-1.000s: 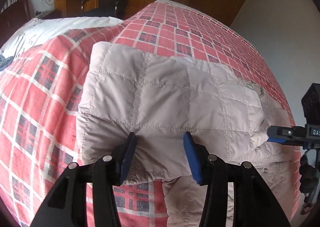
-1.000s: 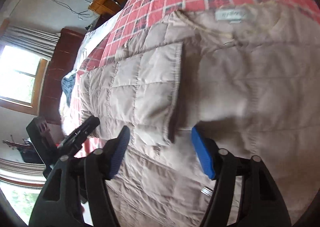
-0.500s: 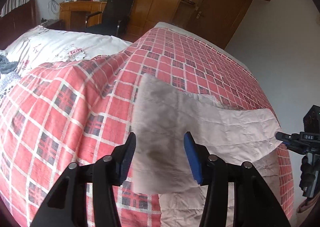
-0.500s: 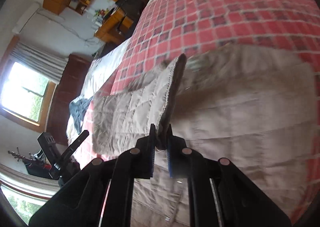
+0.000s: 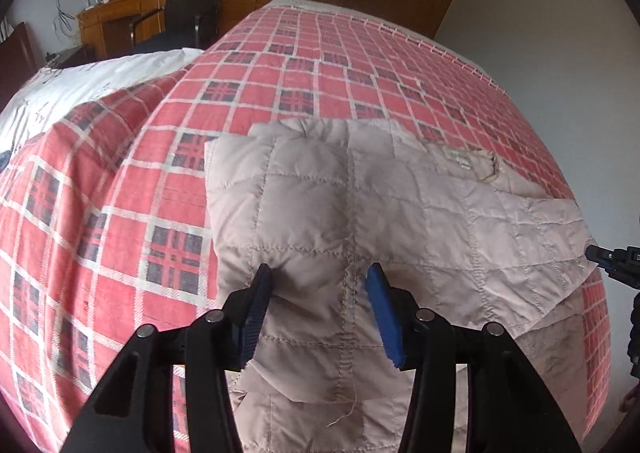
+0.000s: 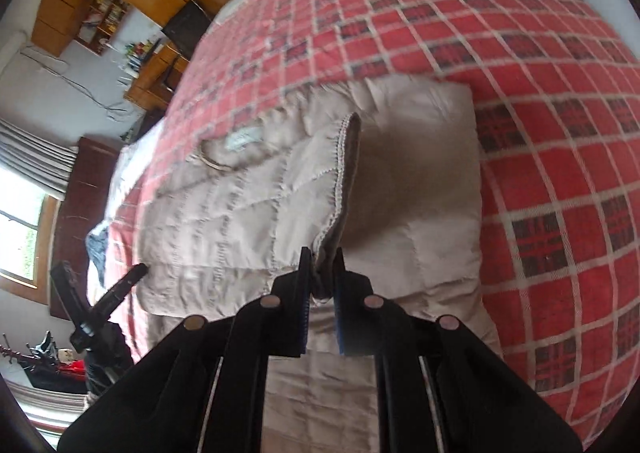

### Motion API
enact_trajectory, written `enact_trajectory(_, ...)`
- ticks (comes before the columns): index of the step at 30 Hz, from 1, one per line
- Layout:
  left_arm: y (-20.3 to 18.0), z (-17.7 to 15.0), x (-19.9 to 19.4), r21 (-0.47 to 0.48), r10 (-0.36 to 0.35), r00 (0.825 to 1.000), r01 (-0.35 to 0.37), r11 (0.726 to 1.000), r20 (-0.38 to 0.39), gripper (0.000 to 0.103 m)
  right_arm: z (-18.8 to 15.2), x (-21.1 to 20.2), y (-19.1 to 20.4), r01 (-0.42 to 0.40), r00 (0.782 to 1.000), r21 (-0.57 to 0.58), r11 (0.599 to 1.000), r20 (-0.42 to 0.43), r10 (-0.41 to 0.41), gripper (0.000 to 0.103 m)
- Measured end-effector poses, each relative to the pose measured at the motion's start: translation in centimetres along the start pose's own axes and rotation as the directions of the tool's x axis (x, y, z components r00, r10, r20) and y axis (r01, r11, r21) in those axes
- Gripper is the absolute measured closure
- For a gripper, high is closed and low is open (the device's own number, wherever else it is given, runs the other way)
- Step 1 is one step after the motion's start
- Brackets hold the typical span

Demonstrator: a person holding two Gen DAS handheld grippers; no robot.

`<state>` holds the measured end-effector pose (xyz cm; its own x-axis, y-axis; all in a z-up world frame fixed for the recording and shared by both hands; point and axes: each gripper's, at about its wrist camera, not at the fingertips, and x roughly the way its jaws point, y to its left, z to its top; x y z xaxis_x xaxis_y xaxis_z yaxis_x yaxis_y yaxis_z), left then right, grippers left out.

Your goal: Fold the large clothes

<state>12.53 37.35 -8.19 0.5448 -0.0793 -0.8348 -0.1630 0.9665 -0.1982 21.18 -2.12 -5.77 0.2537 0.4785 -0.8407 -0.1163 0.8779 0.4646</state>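
Your left gripper has jaws spread astride the quilted jacket's near fold; your right gripper pinches its stitched edge, lifted; the jacket lies crosswise on the bed, collar away; clear plaid beyond.

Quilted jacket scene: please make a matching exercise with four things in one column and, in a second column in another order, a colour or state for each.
Things:
1. left gripper
2. right gripper
3. quilted jacket
4. bedspread

Colour or state:
A. red plaid
B. shut on a fabric edge
C. beige, lying on the bed
D. fingers apart, fabric between them

Pairs: 1-D, 2-B, 3-C, 4-A
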Motion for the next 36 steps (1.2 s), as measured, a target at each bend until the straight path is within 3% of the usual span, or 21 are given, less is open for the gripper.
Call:
enact_trajectory(4,-0.1,-0.3,0.7,0.019,0.017,1.000,-0.016,1.000,-0.019,0.053,-1.1,3.4,-1.4,0.034,0.997,0.028,0.999,-0.074,-0.032,0.094)
enact_trajectory(7,-0.2,0.0,-0.5,0.021,0.022,1.000,-0.021,1.000,-0.018,0.053,-1.4,3.2,-1.2,0.042,0.996,0.022,0.999,-0.076,-0.040,0.088)
enact_trajectory(8,-0.3,0.2,-1.1,0.023,0.017,1.000,-0.017,1.000,-0.007,0.053,-1.3,2.7,-1.1,0.053,0.996,0.020,0.998,-0.069,-0.052,0.081)
enact_trajectory(11,-1.1,0.5,-3.4,0.047,0.012,0.999,-0.014,0.999,0.047,0.053,-0.5,-0.3,0.2,0.104,0.994,-0.026,0.994,0.024,-0.103,0.079)
enact_trajectory(14,-2.3,0.5,-4.4,0.056,-0.019,0.998,0.016,0.998,0.059,0.050,-0.1,-2.3,2.0,0.057,0.996,-0.069,0.996,0.074,-0.052,0.075)
enact_trajectory(20,-3.9,-0.6,-2.6,0.083,-0.003,1.000,0.002,0.997,0.005,0.050,-1.0,0.8,3.8,0.043,0.999,-0.114,0.993,0.005,-0.042,0.075)
enact_trajectory(25,-3.3,-1.8,-0.2,0.080,0.013,0.999,-0.010,0.997,-0.049,0.050,-1.6,3.2,1.9,0.084,0.995,-0.060,0.995,-0.040,-0.086,0.077)
enact_trajectory(28,-3.2,-2.1,0.8,0.087,0.008,0.998,-0.002,0.996,-0.068,0.050,-1.5,4.8,0.7,0.071,0.995,-0.010,0.997,-0.071,-0.071,0.079)
enact_trajectory(33,-3.0,-2.0,1.2,0.056,-0.008,0.997,0.013,0.998,-0.077,0.046,-1.4,5.8,0.8,0.078,0.995,-0.007,0.997,-0.067,-0.078,0.078)
enact_trajectory(36,-2.8,-1.7,-0.5,0.020,-0.017,0.997,0.018,1.000,-0.077,0.046,-1.6,4.9,1.4,0.083,0.994,-0.041,0.996,-0.062,-0.086,0.076)
